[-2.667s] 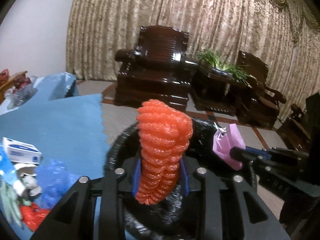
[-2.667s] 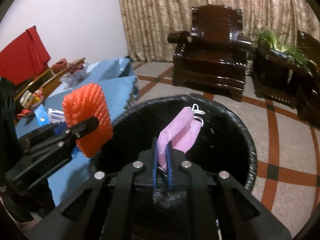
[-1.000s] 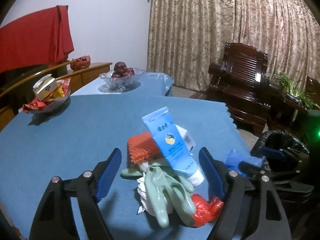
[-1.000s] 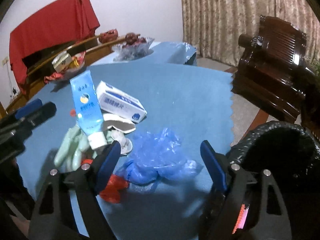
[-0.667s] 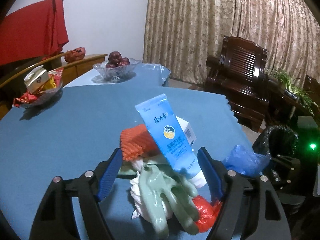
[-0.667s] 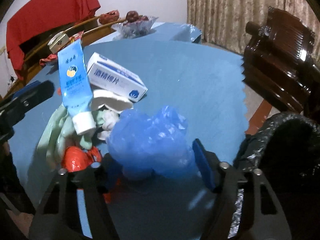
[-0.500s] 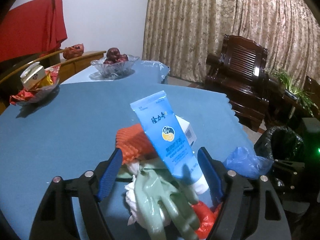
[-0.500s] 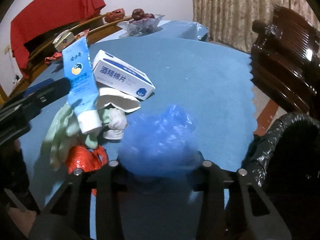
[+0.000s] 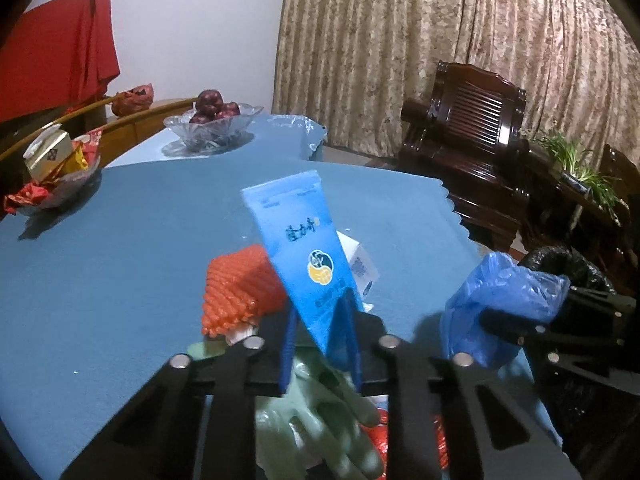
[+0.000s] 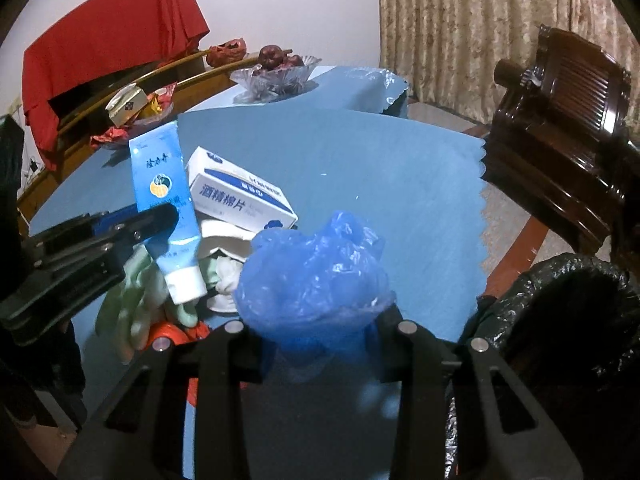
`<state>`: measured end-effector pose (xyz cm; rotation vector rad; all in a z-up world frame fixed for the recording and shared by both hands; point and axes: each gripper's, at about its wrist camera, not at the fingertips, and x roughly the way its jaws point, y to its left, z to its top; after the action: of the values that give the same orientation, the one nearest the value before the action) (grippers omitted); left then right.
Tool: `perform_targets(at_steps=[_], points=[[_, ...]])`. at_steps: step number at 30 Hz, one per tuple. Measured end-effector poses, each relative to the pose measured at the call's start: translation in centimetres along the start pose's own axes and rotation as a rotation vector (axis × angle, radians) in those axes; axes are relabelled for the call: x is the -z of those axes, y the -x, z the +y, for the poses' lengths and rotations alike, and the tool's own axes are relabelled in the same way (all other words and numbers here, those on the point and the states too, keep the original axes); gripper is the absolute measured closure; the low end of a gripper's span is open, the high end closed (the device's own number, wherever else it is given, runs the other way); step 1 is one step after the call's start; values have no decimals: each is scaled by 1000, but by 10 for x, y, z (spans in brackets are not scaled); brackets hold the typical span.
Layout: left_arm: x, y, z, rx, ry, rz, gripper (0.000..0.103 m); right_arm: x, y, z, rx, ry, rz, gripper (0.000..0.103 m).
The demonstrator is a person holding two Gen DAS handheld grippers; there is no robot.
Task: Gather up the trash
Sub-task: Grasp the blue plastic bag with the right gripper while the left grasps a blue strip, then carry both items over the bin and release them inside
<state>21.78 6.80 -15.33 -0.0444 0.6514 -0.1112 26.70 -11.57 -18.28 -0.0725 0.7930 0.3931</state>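
Gripping, left gripper (image 9: pixel 322 344): jaws had just closed on the blue plastic tube (image 9: pixel 304 256).
Right gripper (image 10: pixel 320 344): clamped the crumpled blue plastic bag (image 10: pixel 316 276).
Next: probably carry both to the black-lined bin (image 10: pixel 568 320).

The blue tube (image 9: pixel 304 264) stands tilted with its crimped end up and its white cap down, above the pile on the blue tablecloth. The crumpled blue plastic bag (image 10: pixel 316 276) bulges just right of it. In the pile lie a pale green glove (image 9: pixel 328 412), an orange foam net (image 9: pixel 236 288), a white-and-blue box (image 10: pixel 240 196) (printed with Chinese characters) and red wrapping (image 10: pixel 172 334). The black-lined bin (image 10: pixel 560 320) stands beside the table.
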Motion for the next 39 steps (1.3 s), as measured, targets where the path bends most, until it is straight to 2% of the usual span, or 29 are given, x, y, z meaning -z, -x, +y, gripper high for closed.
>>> perform_targets(at_steps=[3,9,24,33,39], points=[[-1,5,-6,25,-10,-8,97,-3,5,0,-1,-7,-14,69],[2,12,-22,43,-53,-20,100,-3,18,-6,12,-32,-38,69],[-19,43,-53,136,-66,-77,101,-10,85,-29,65,-89,-157,69],[-23,61,-89,201,-111,-94,101,5,131,-50,133,-133,-197,69],[-25,73,-123,271,-157,-104,101,23,161,-70,192,-164,-216,69]])
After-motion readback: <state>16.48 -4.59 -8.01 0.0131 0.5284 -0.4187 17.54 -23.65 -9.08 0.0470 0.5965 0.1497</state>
